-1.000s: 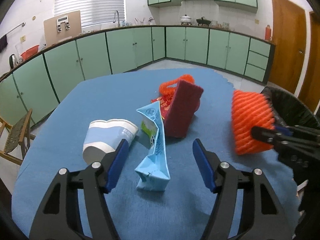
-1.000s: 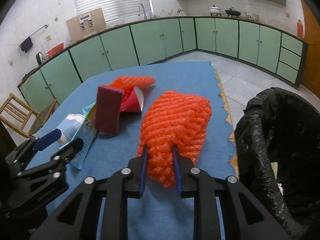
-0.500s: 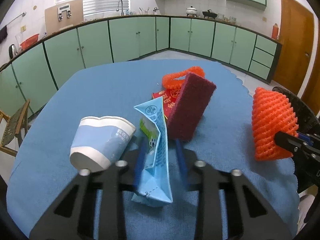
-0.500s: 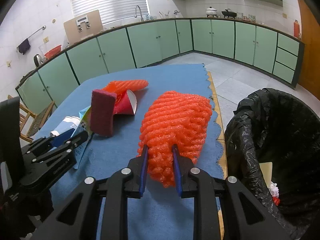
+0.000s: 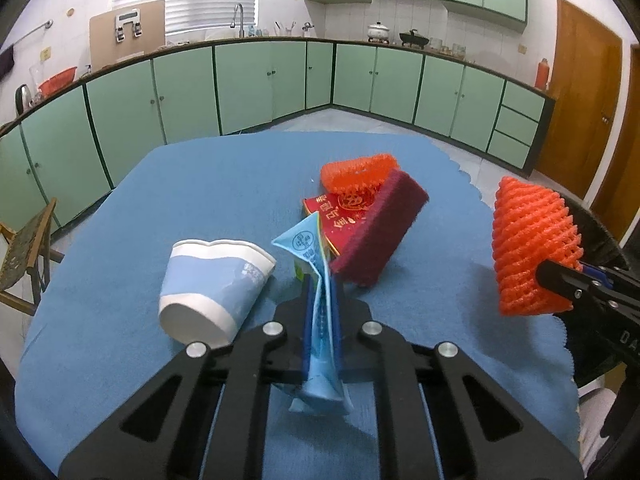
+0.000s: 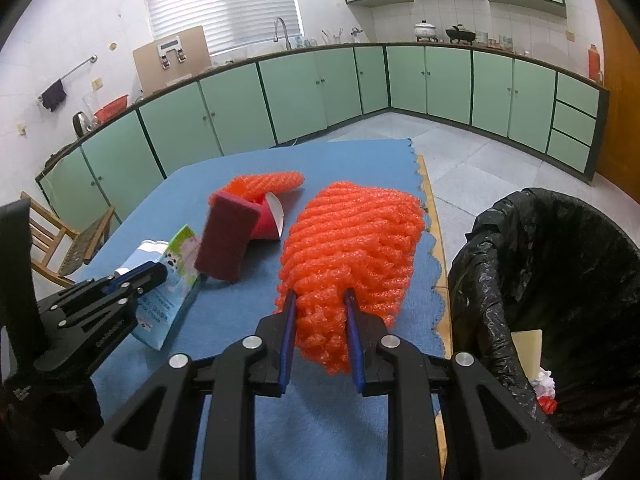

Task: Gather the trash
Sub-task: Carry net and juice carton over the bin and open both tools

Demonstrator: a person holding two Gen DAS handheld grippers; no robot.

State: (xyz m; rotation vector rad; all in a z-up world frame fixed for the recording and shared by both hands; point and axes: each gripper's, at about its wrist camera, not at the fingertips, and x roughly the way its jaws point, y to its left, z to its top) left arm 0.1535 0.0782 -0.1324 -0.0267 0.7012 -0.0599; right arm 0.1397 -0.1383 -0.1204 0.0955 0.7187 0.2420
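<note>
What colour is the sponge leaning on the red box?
Dark maroon sponge, seen best in the left wrist view.

Foam net (image 6: 352, 248): bright orange, ribbed mesh | carton (image 5: 320, 320): light blue, green print | paper cup (image 5: 212, 284): white, pale-blue band | sponge (image 5: 380, 232): maroon | desk (image 5: 200, 184): blue cloth | bin liner (image 6: 560, 264): glossy black

Flattened light-blue carton (image 5: 320, 320) pinched upright between the left gripper (image 5: 321, 316) fingers, crushed paper cup (image 5: 214, 284) on its side just left, orange foam net (image 6: 352, 256) clamped in the right gripper (image 6: 320, 316).
</note>
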